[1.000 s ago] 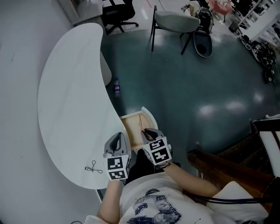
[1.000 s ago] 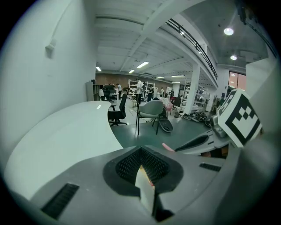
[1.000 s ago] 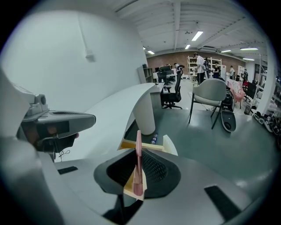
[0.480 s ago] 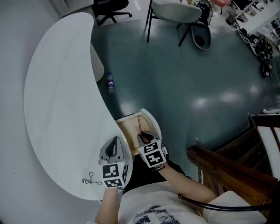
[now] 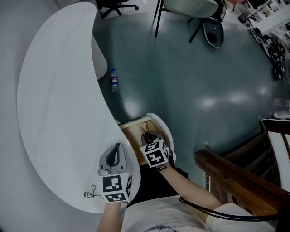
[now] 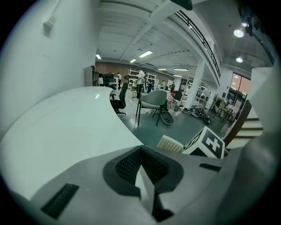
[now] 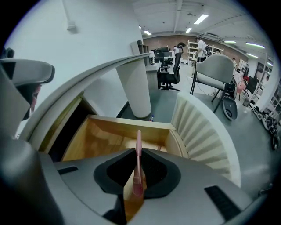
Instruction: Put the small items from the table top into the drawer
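Observation:
My right gripper [image 5: 148,135] [image 7: 137,154] hangs over the open wooden drawer [image 5: 132,131] [image 7: 99,138], shut on a thin pink stick-like item [image 7: 138,139] that points forward from between the pads. My left gripper [image 5: 118,147] [image 6: 141,153] rests above the white table's near edge, shut with nothing between its jaws. A small dark wire-like item [image 5: 92,194] lies on the table [image 5: 59,104] left of the left gripper's marker cube. In the head view the pink item is too small to tell.
The drawer's white ribbed curved front [image 7: 199,132] [image 5: 164,128] stands right of the drawer box. A plastic bottle [image 5: 113,81] lies on the green floor by the table's white leg [image 5: 99,63]. Chairs [image 5: 190,9] stand far off. A wooden bench [image 5: 235,181] is at right.
The head view has shifted a little, so the table reads further left. The right gripper has edged slightly further over the drawer, still holding the pink item. The left gripper stays put.

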Available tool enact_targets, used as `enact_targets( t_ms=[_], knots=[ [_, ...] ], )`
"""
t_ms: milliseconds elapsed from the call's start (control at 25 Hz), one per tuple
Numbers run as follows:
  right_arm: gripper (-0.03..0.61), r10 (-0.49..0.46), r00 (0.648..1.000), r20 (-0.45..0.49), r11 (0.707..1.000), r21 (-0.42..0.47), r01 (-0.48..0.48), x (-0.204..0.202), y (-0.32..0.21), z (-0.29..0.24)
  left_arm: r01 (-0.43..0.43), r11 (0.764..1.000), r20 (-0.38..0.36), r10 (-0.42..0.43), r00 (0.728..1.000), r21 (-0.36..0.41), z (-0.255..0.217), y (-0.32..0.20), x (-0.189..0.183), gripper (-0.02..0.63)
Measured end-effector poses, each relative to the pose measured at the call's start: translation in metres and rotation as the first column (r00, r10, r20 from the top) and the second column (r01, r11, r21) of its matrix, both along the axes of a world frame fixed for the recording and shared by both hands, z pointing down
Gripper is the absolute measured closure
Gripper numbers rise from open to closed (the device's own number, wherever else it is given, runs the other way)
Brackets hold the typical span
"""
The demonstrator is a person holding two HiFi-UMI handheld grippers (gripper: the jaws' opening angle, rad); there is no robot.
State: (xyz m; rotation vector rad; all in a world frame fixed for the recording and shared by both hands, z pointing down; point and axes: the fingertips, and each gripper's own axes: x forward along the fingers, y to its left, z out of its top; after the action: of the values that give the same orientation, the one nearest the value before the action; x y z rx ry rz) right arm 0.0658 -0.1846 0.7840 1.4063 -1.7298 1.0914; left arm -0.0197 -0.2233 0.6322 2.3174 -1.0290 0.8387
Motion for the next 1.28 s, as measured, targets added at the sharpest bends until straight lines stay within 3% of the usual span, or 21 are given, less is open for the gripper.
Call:
enact_targets(
  t_ms=[760,1280],
  knots=[
    [0.518,0.037,0.999,0.017,0.997,-0.069,-0.036,0.003,-0.007,0.054,-0.032,0.999,0.086,0.033,0.996,-0.012,0.015,-0.004,0.003,0.594],
    [0.518,-0.026,0.996,-0.084,0.994,-0.108,0.017,0.002,-0.002,0.087,-0.071,0.997,0.098,0.072,0.993,-0.012,0.013,-0.002,0.005,0.594]
  ],
)
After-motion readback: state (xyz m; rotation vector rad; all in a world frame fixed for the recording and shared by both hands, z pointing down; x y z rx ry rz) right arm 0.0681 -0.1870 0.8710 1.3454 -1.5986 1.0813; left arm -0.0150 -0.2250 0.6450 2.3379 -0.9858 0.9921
